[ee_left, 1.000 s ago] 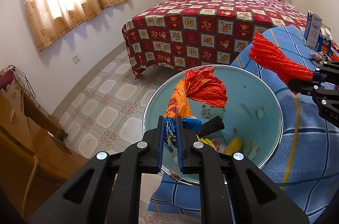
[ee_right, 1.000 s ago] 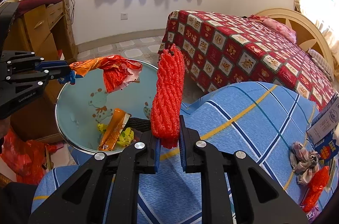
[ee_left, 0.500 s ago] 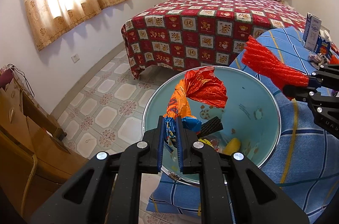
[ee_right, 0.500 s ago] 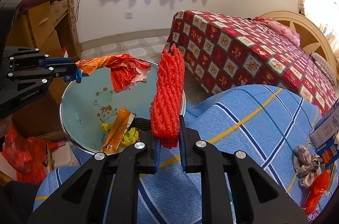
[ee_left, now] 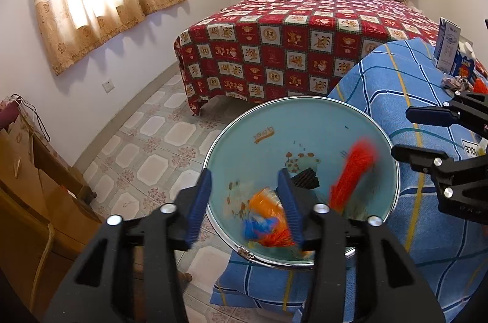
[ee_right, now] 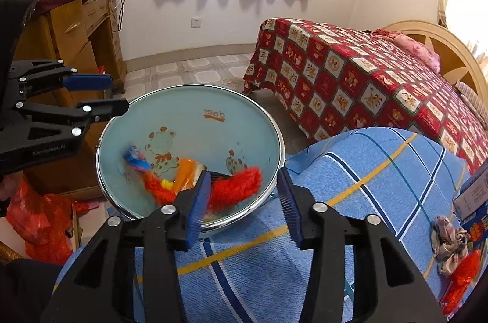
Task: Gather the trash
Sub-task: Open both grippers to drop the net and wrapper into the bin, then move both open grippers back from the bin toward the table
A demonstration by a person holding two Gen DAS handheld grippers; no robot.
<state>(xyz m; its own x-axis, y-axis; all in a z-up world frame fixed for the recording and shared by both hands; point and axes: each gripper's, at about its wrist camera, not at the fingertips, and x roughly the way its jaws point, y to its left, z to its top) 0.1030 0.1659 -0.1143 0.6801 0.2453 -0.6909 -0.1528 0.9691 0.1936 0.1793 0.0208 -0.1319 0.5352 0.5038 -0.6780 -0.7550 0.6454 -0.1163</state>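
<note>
the left gripper [ee_left: 245, 205] and right gripper [ee_right: 244, 201] both gape wide with nothing between the fingers, poised over the near rim of the pale blue basin [ee_right: 195, 97]. inside it the red mesh bundle [ee_left: 350, 173] is blurred, its long axis tilted, upper end pointing away toward the blue checked cloth [ee_right: 366, 185]. a blurred orange and blue wrapper [ee_left: 265, 219] lies beside it. beyond stands the bed [ee_left: 305, 42].

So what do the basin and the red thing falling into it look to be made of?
The basin looks like enamelled metal: glossy pale-blue inside with printed cartoons and a shiny silver rim. The red bundle seems to be foam or plastic netting, judging by its ribbed, fuzzy look, though motion blur leaves that open.
</note>
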